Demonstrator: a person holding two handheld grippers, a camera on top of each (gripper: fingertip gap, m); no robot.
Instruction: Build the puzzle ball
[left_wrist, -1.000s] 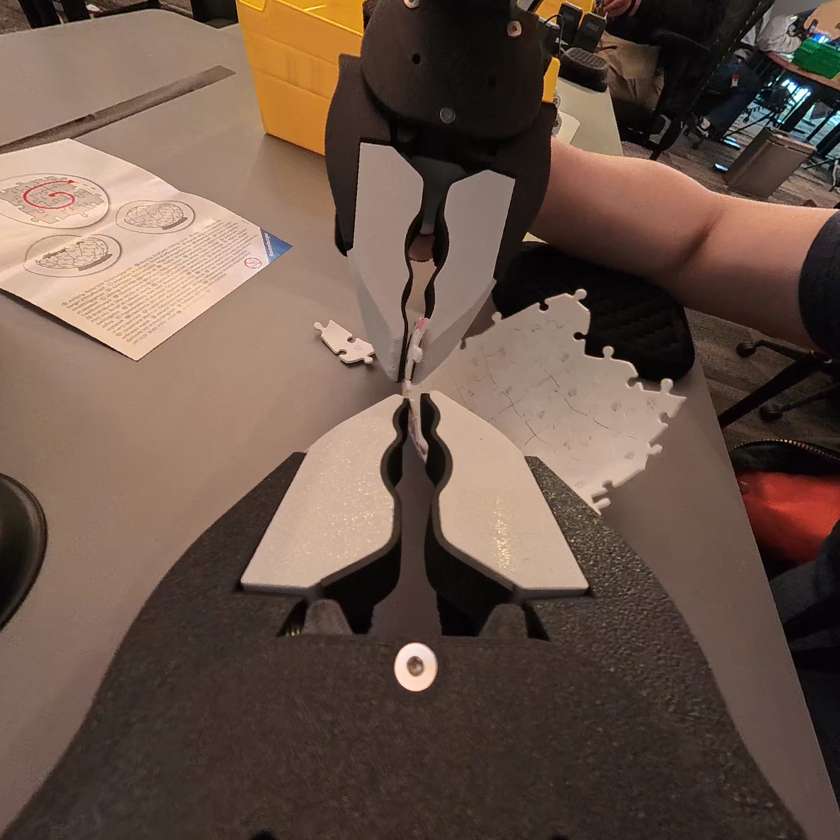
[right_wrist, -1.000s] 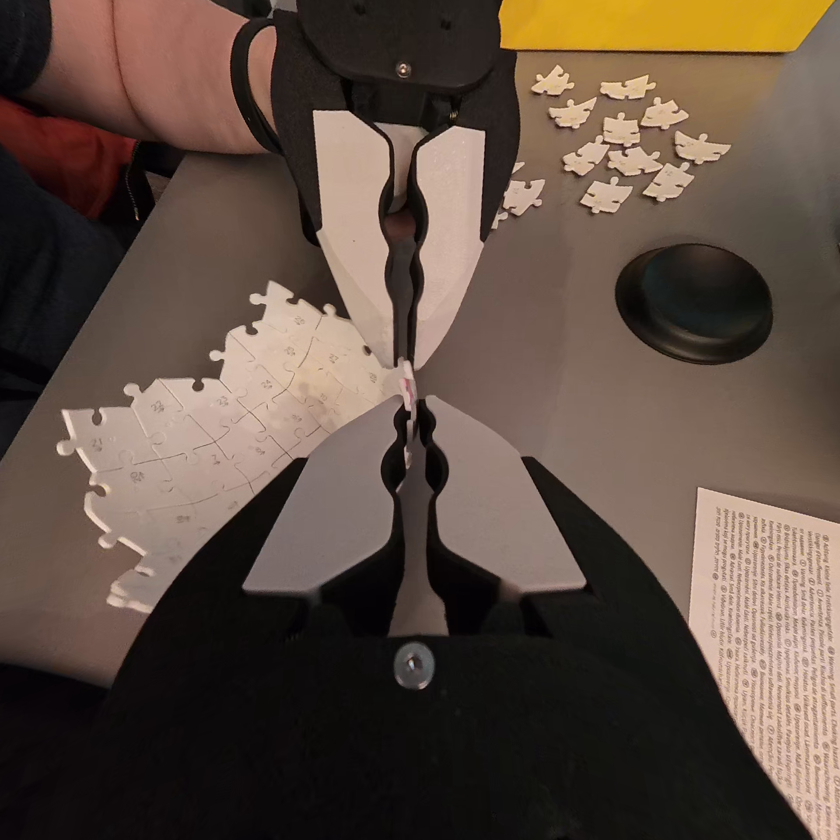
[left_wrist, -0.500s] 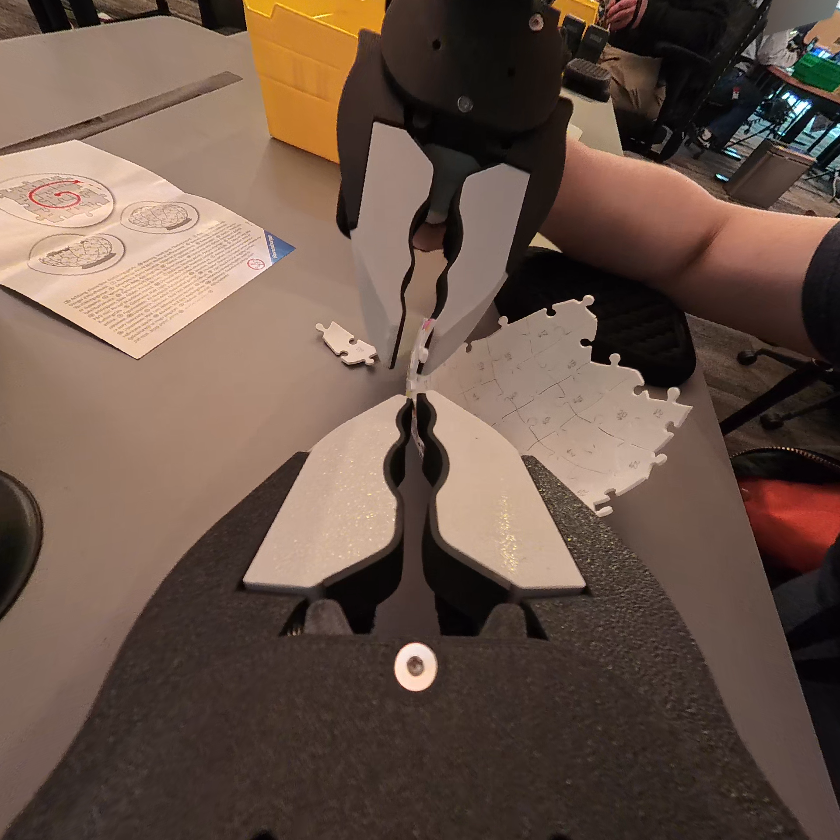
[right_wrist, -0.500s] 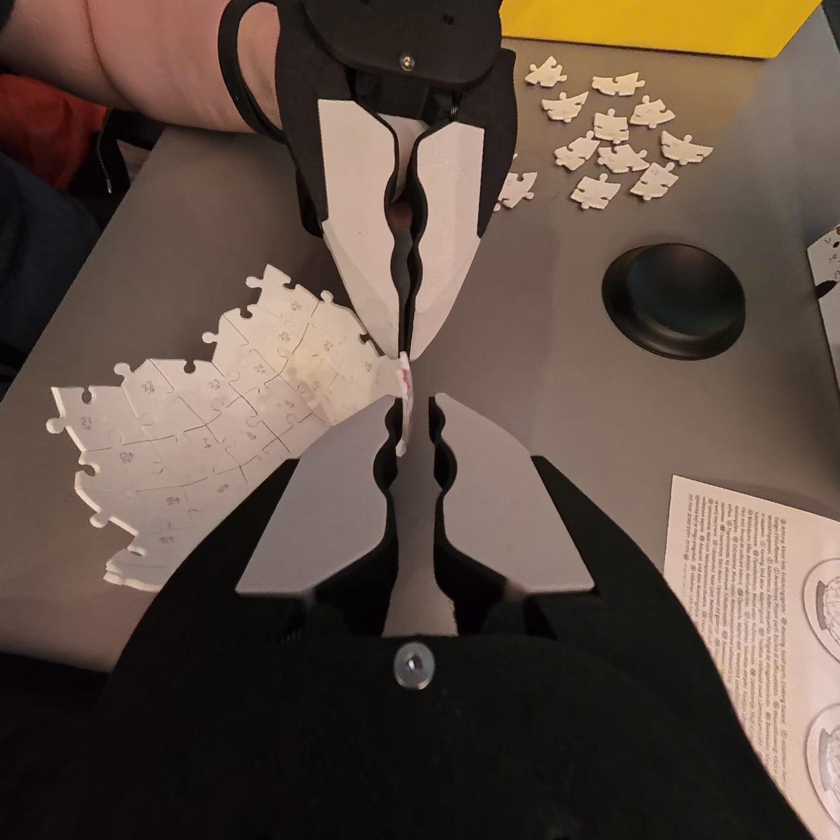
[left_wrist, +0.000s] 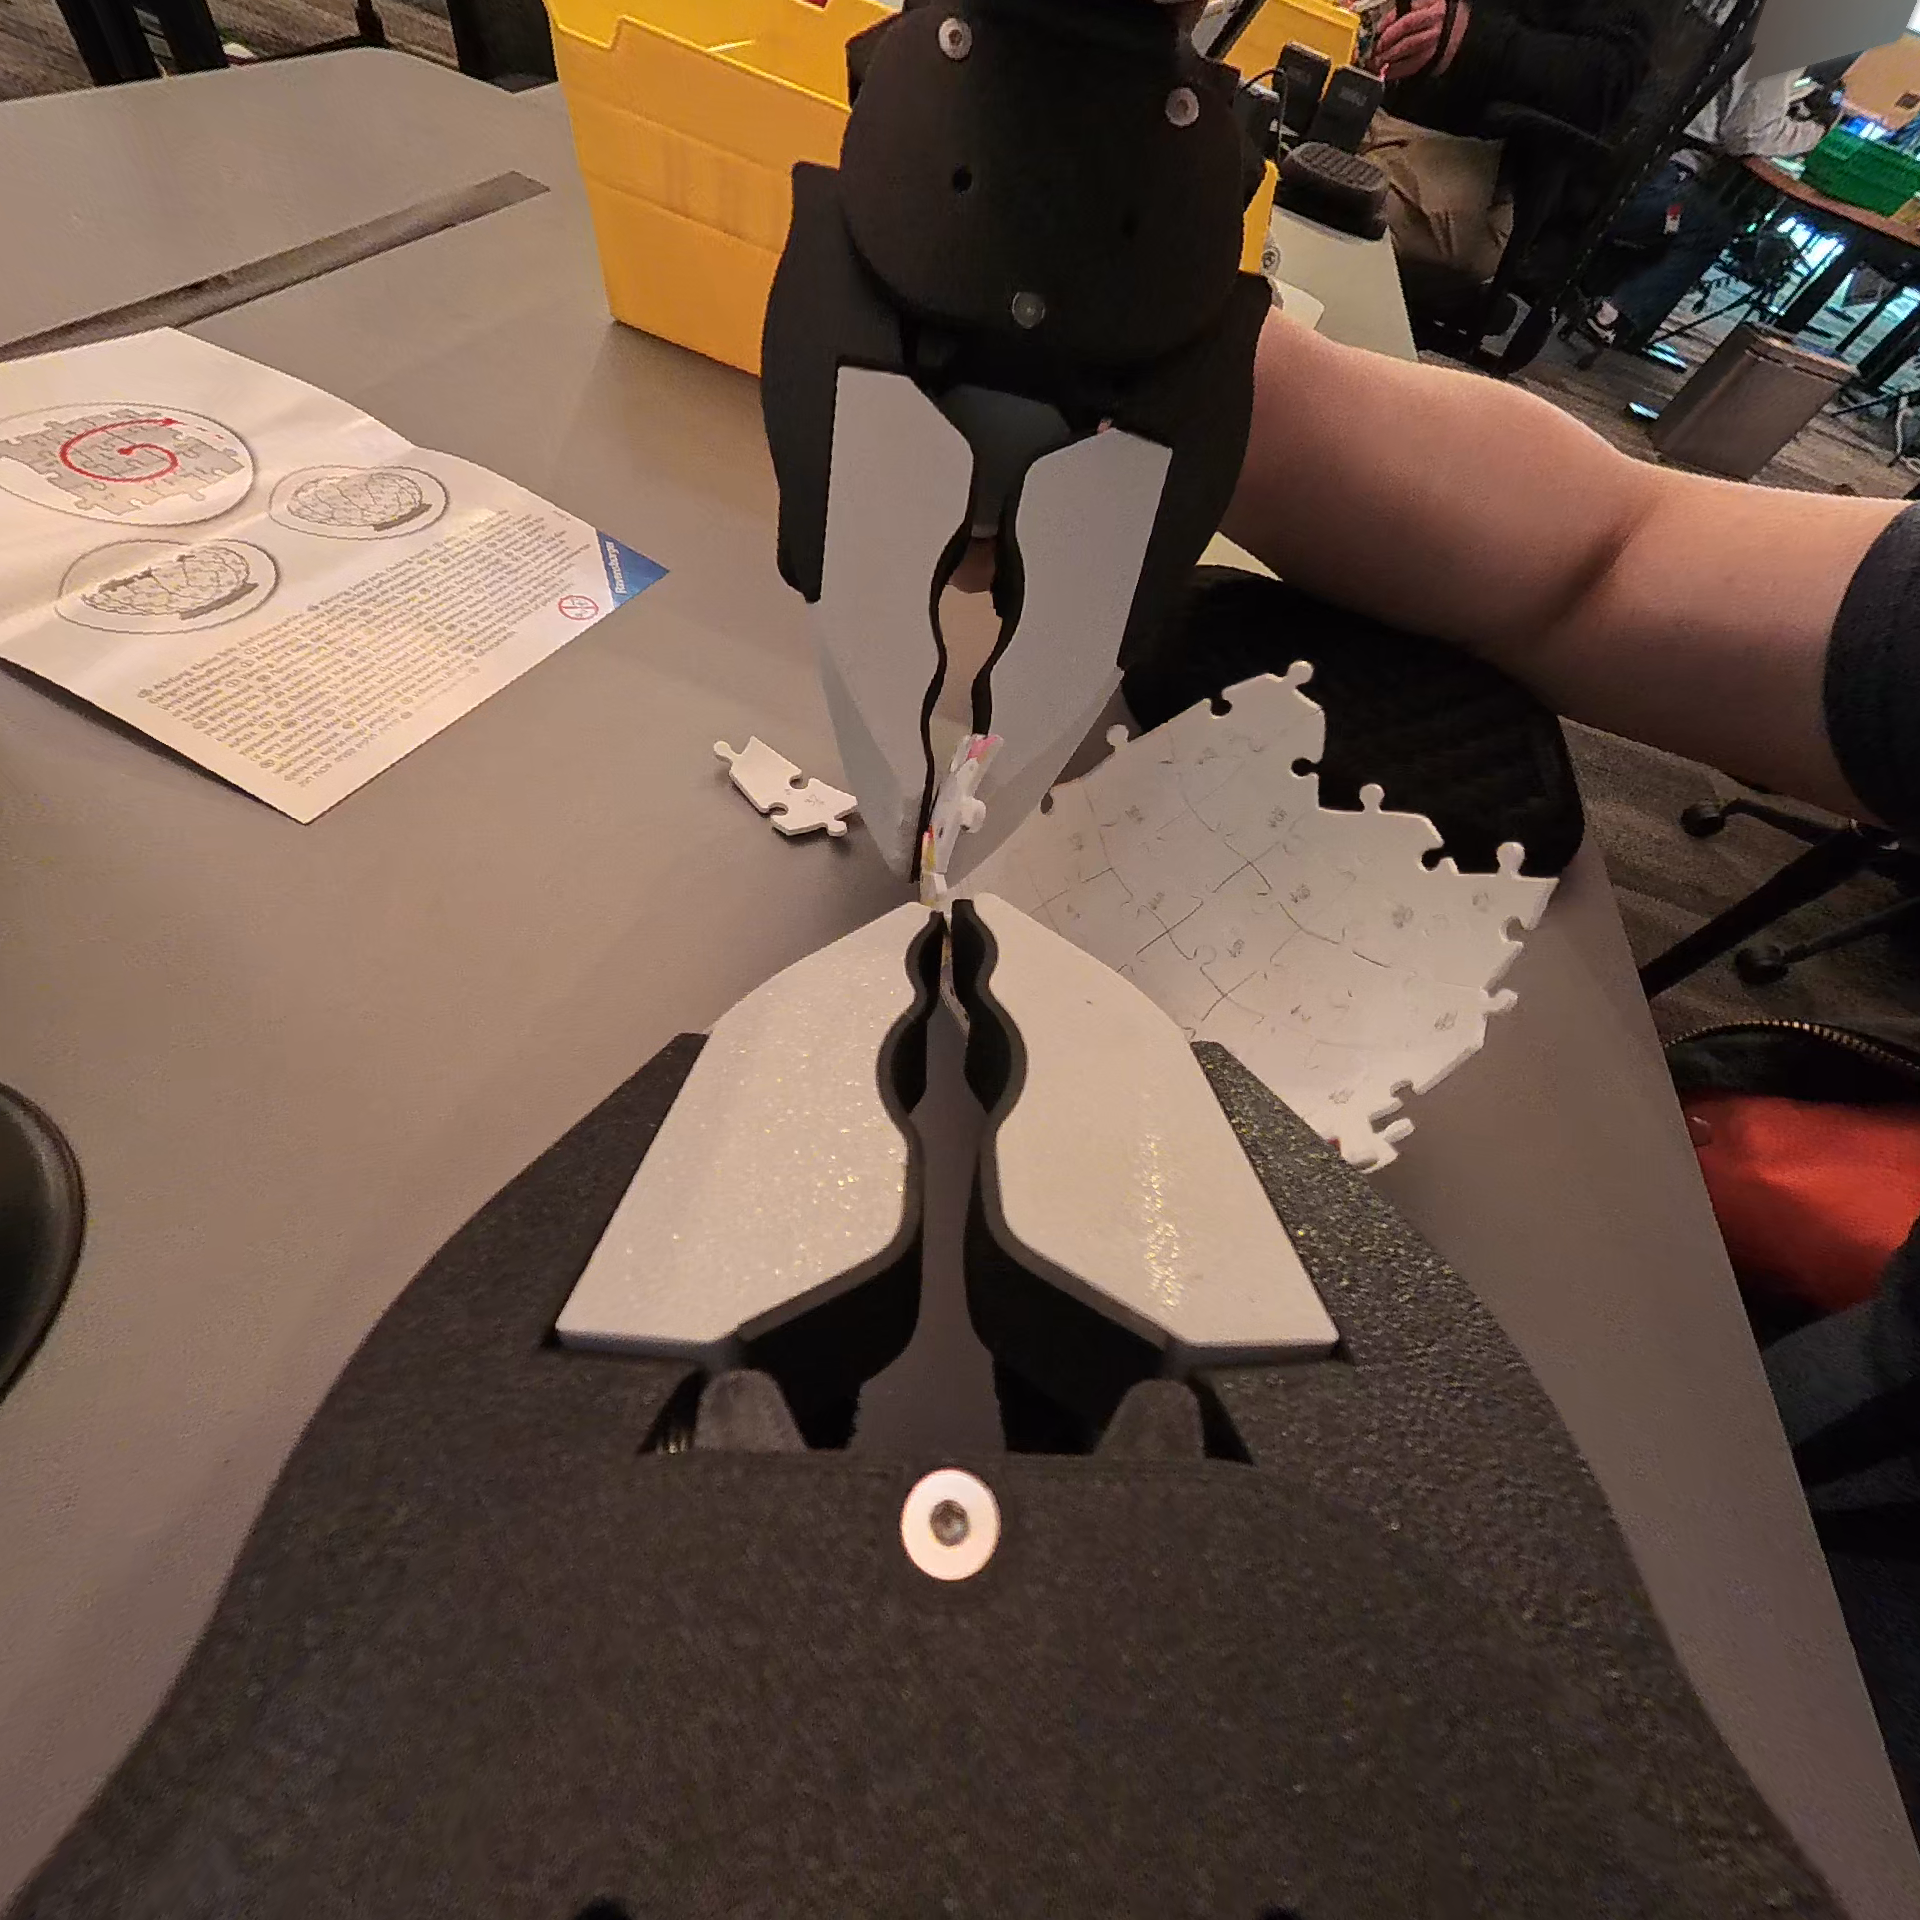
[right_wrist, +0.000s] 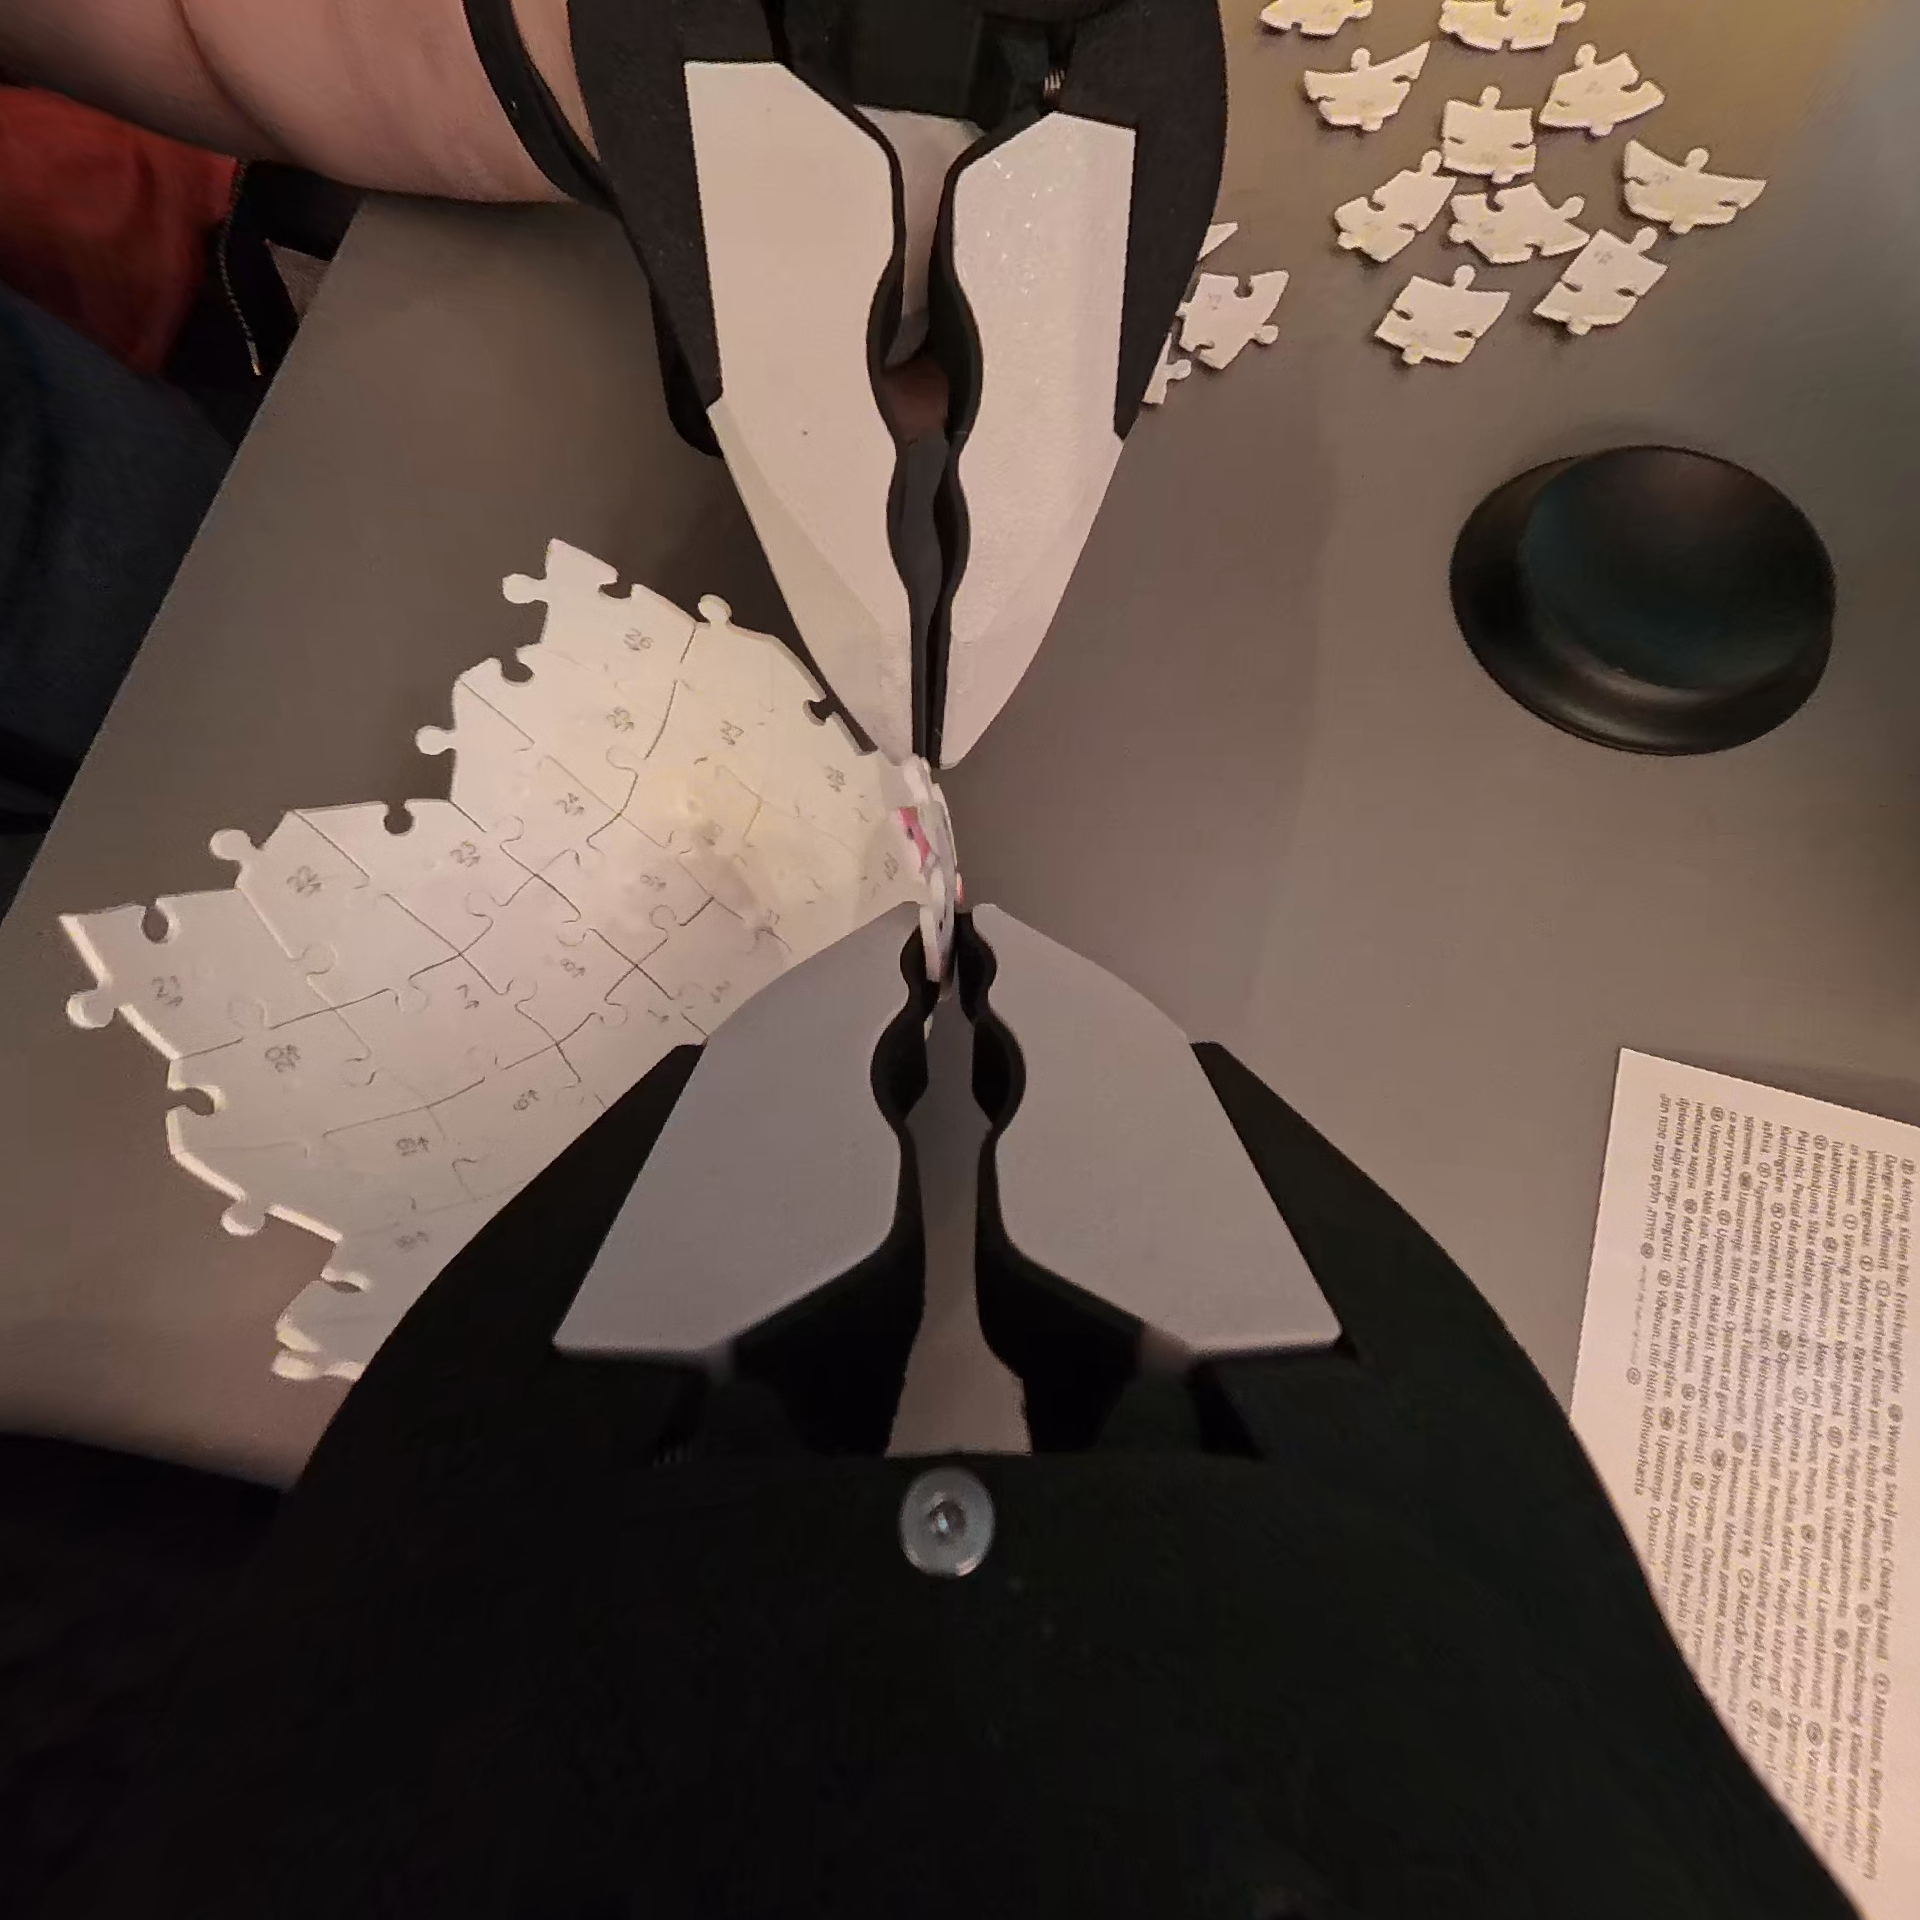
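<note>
The partly built puzzle ball is a curved white shell (left_wrist: 1278, 914) of joined pieces, held up over the grey table (left_wrist: 436, 997); it also shows in the right wrist view (right_wrist: 468, 935). My left gripper (left_wrist: 940, 916) is shut on the shell's near edge. My right gripper (right_wrist: 943, 925) faces it tip to tip and is shut on a puzzle piece (left_wrist: 961, 795) with a pink-printed face at that same edge. In the left wrist view the right gripper (left_wrist: 928, 862) comes in from above. In the right wrist view the left gripper (right_wrist: 928, 750) does.
Several loose pieces (right_wrist: 1496, 208) lie at the far right, and one loose piece (left_wrist: 790, 795) lies by the grippers. An instruction sheet (left_wrist: 260, 561), a yellow bin (left_wrist: 696, 187), a black round cap (right_wrist: 1642, 603) and a black pad (left_wrist: 1403, 727) are on the table. A forearm (left_wrist: 1558, 582) reaches across.
My right gripper's jaws parted slightly half a second ago and have closed again on the edge piece. The shell has tilted a little; my left gripper kept its hold.
</note>
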